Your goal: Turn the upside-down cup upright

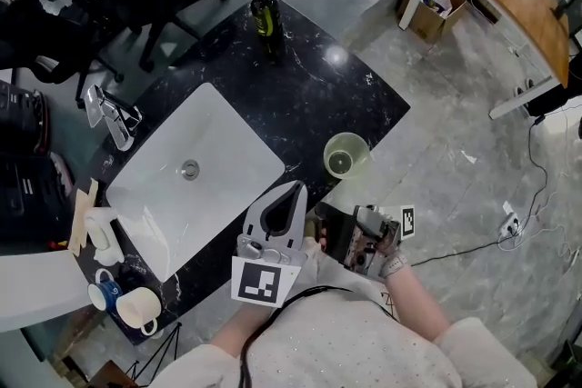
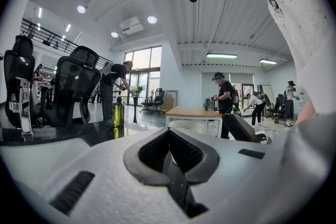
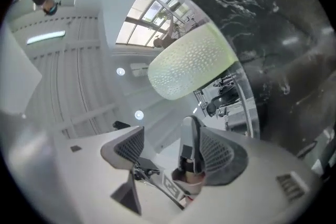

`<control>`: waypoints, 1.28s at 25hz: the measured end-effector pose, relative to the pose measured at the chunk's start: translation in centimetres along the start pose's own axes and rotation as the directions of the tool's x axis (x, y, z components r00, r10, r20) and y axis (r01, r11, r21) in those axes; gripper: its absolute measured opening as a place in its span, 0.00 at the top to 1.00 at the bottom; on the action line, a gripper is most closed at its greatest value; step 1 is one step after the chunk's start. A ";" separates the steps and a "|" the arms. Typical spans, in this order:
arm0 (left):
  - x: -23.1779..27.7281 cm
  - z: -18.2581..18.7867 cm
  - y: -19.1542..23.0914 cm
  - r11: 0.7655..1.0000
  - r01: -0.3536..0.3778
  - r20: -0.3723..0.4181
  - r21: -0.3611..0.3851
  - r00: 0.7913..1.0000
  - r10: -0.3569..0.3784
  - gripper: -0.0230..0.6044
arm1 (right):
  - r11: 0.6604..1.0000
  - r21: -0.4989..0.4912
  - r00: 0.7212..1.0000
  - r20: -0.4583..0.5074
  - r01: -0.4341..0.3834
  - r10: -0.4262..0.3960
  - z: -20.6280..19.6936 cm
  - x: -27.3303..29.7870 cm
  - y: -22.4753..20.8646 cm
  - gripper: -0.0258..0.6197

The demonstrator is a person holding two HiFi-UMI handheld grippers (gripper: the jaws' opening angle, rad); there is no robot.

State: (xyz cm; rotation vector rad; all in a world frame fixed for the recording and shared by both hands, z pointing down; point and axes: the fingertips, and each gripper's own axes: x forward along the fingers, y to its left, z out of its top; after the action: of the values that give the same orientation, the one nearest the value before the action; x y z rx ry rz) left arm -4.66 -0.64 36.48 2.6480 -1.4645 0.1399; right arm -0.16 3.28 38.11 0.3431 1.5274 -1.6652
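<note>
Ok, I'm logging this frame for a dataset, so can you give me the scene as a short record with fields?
cup: pale green, near the edge of the black counter, right of the sink; no gripper touches it; which way up is unclear
left gripper: shut, empty, near the sink's edge
right gripper: open, empty, pointed at the cup, short of it
other: green bottle at the far edge; mugs at the near left
</note>
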 end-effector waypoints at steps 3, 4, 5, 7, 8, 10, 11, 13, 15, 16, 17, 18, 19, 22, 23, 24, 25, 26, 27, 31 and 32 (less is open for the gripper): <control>-0.2 0.0 -0.9 1.000 0.024 0.017 -0.009 1.000 -0.024 0.95 | 0.988 -0.110 0.994 0.008 0.110 -0.110 -0.5 -0.7 0.6 0.46; -0.2 0.0 -1.3 0.999 0.035 0.023 -0.009 0.999 -0.035 0.95 | 0.971 -0.164 0.984 0.002 0.175 -0.177 -0.7 -1.0 0.5 0.59; -0.1 0.1 -1.7 0.999 0.047 0.029 -0.009 0.998 -0.047 0.95 | 0.941 -0.234 0.967 -0.007 0.245 -0.254 -0.9 -1.3 0.4 0.69; 0.0 0.2 -2.4 0.998 0.070 0.040 -0.007 0.997 -0.069 0.95 | 0.847 -0.390 0.918 -0.007 0.362 -0.396 -1.0 -1.9 0.4 0.88; 0.0 0.2 -2.7 0.997 0.079 0.046 -0.008 0.996 -0.078 0.95 | 0.796 -0.457 0.897 0.011 0.398 -0.442 -0.9 -1.9 0.6 0.91; -0.1 0.1 -3.2 0.996 0.091 0.057 -0.015 0.994 -0.090 0.95 | 0.674 -0.587 0.864 0.093 0.449 -0.495 -0.5 -1.3 1.6 0.94; -0.2 0.1 -3.3 0.995 0.095 0.062 -0.018 0.994 -0.094 0.95 | 0.577 -0.664 0.843 0.157 0.476 -0.515 -0.2 -0.9 2.2 0.94; -0.4 0.0 -3.5 0.995 0.101 0.068 -0.021 0.993 -0.099 0.95 | 0.300 -0.805 0.782 0.290 0.511 -0.552 0.0 0.0 3.3 0.95; -0.6 0.1 -3.7 0.994 0.104 0.080 -0.020 0.992 -0.102 0.95 | 0.012 -0.869 0.713 0.397 0.494 -0.578 -0.1 0.5 3.6 0.95; -0.6 0.2 -3.8 0.994 0.105 0.088 -0.020 0.991 -0.103 0.95 | -0.103 -0.874 0.683 0.440 0.475 -0.583 -0.3 0.6 3.6 0.95; -0.7 0.3 -3.9 0.994 0.107 0.097 -0.021 0.990 -0.105 0.95 | -0.196 -0.867 0.657 0.478 0.458 -0.583 -0.4 0.6 3.5 0.95; -0.8 0.5 -4.1 0.994 0.110 0.106 -0.022 0.989 -0.107 0.95 | -0.271 -0.854 0.634 0.513 0.444 -0.579 -0.4 0.5 3.5 0.95; -0.9 0.7 -4.3 0.993 0.114 0.116 -0.022 0.987 -0.111 0.95 | -0.334 -0.837 0.612 0.545 0.433 -0.573 -0.5 0.4 3.5 0.95; -1.1 0.9 -4.8 0.993 0.121 0.129 -0.005 0.985 -0.119 0.95 | -0.454 -0.790 0.564 0.612 0.412 -0.554 -0.6 0.0 4.0 0.95; -1.1 0.7 -4.9 0.993 0.120 0.125 0.001 0.985 -0.119 0.95 | -0.472 -0.781 0.558 0.623 0.409 -0.548 -0.5 -0.1 4.2 0.95; -1.0 0.7 -5.0 0.993 0.121 0.123 -0.005 0.985 -0.120 0.95 | -0.478 -0.778 0.559 0.627 0.409 -0.542 -0.5 -0.1 4.3 0.95; -1.0 0.9 -5.1 0.992 0.124 0.124 -0.019 0.985 -0.121 0.95 | -0.476 -0.778 0.565 0.626 0.410 -0.537 -0.4 0.0 4.4 0.95; -1.0 1.1 -5.2 0.992 0.126 0.125 -0.030 0.985 -0.122 0.95 | -0.474 -0.780 0.571 0.624 0.409 -0.534 -0.5 0.1 4.5 0.95; -1.0 1.3 -5.2 0.991 0.127 0.126 -0.030 0.984 -0.122 0.95 | -0.475 -0.781 0.576 0.621 0.405 -0.531 -0.5 0.2 4.6 0.95; -1.1 0.7 -4.8 0.992 0.120 0.122 0.035 0.985 -0.124 0.95 | -0.479 -0.785 0.582 0.615 0.392 -0.532 -0.4 0.5 4.9 0.95; -1.0 0.6 -4.7 0.992 0.119 0.121 0.041 0.985 -0.123 0.95 | -0.476 -0.788 0.584 0.612 0.391 -0.533 -0.4 0.5 4.9 0.95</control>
State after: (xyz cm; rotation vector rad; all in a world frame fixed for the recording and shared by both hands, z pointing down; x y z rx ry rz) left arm -1.19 2.63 35.47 2.8095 -1.3409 -0.0110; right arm 2.88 3.87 34.24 -1.5164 2.7844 -0.2404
